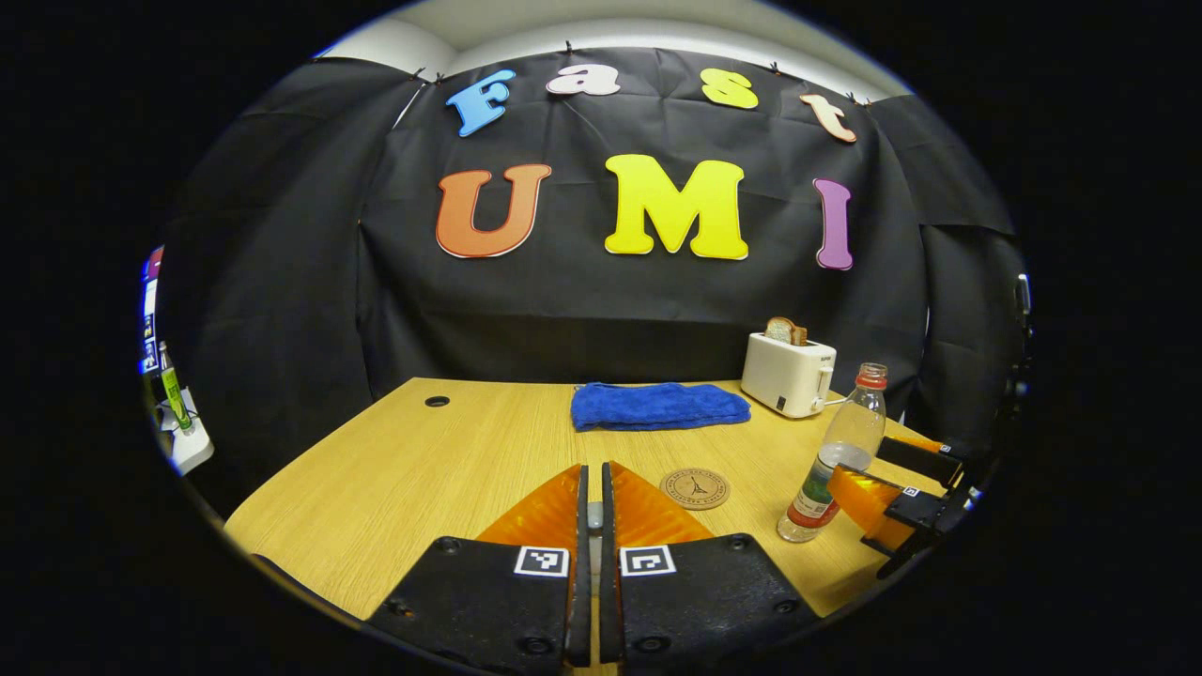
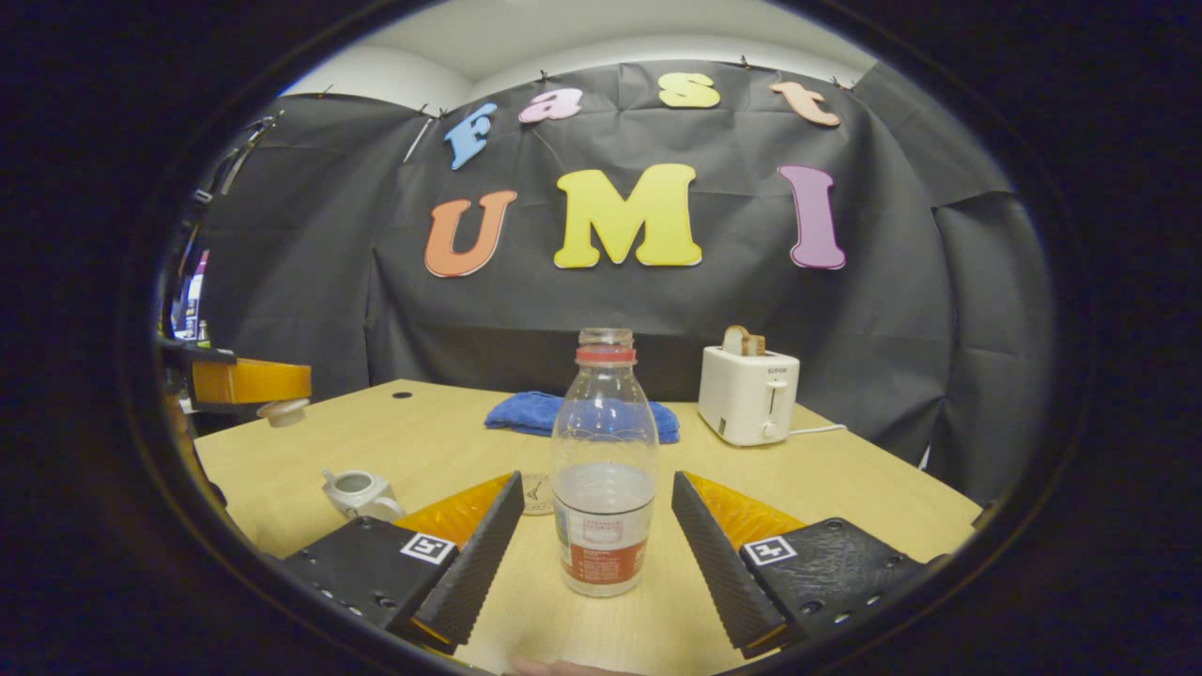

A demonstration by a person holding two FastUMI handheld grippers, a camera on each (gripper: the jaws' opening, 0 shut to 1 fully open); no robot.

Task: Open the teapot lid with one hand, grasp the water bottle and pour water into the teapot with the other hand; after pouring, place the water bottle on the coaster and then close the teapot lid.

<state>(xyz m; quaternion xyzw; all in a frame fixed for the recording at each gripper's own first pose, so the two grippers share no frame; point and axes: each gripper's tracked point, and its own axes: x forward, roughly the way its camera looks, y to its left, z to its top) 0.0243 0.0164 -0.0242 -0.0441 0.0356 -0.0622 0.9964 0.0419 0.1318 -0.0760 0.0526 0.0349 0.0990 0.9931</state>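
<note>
Bottle-grabbing is the job right now. The clear plastic water bottle with the red neck ring (image 2: pixel 604 469) stands upright on the light wooden table (image 2: pixel 845 488), right between the two fingers of the right gripper (image 2: pixel 595 526). Those fingers are wide open, one on each side of the bottle, and neither one touches it yet. The bottle has no cap on and is partly full, so it could spill if it gets bumped.

The left gripper (image 1: pixel 592 526) is closed tight on something small and pale, which I think is the knob of the round pale teapot lid (image 2: pixel 283 410). In the right gripper view, that lid hangs up in the air under the far-off gripper, well apart from the small white teapot (image 2: pixel 362 493). The teapot sits open on the table, just left of the bottle.

To do this well, the fingers should move in evenly so both touch the bottle at the same time. Squeezing at the middle, near the label, looks best. Squeeze gently, since thin plastic bends. Then lift it straight up.

The round brown coaster (image 1: pixel 695 488) lies flat near the bottle, in front of the folded blue towel (image 1: pixel 657 406).
</note>
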